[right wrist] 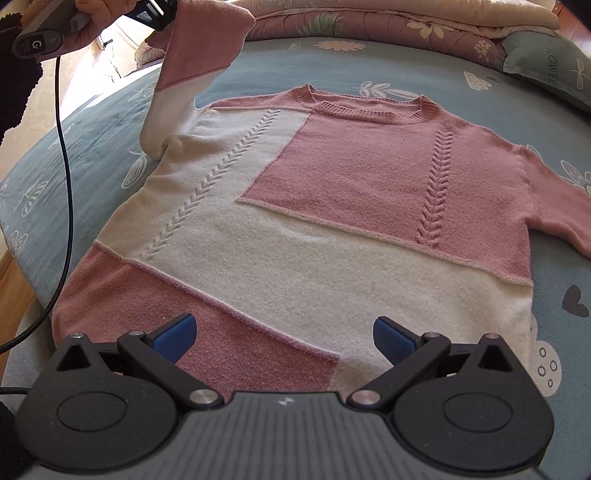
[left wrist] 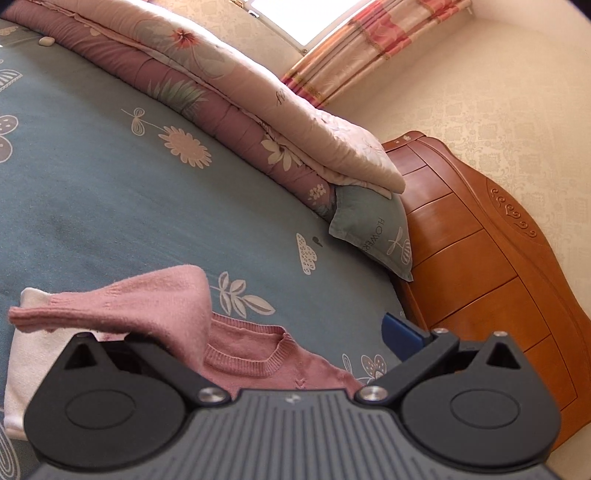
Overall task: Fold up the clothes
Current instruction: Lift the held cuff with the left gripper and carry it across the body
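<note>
Right hand-held gripper (right wrist: 284,338) spread wide above sweater hem. Pink-and-cream knit sweater (right wrist: 295,229) flat on blue flowered bed (right wrist: 92,122), braided ribs down front, ribbed collar. Beyond, left hand-held gripper (right wrist: 157,14) pinching lifted sleeve (right wrist: 192,55) near sweater's shoulder.

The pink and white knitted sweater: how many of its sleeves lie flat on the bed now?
1. The pink sleeve lies flat on the blue flowered bedsheet. The pink-and-white sleeve is lifted by the left gripper. None seems hidden.
</note>
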Action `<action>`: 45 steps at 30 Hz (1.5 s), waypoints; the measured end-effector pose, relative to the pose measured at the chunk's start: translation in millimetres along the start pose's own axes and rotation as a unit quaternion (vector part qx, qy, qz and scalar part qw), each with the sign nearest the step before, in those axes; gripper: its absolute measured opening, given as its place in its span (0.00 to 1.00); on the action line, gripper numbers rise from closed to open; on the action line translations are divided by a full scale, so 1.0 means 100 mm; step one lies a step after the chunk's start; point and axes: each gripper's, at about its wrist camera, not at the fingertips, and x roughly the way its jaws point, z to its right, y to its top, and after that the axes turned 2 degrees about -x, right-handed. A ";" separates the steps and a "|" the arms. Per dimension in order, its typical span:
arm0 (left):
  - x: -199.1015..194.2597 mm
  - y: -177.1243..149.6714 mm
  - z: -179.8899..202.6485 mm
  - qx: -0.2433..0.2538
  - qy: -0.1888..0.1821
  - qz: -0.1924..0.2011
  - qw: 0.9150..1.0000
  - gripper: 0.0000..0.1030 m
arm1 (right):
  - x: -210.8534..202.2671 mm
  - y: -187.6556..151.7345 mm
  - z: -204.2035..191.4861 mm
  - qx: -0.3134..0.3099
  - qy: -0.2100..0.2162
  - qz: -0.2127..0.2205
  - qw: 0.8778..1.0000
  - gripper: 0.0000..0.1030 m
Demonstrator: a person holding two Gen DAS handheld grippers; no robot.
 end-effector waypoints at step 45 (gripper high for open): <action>1.38 -0.62 0.63 0.054 0.013 -0.117 0.992 0.99 | -0.06 -0.24 0.27 0.044 0.007 0.012 0.999 1.00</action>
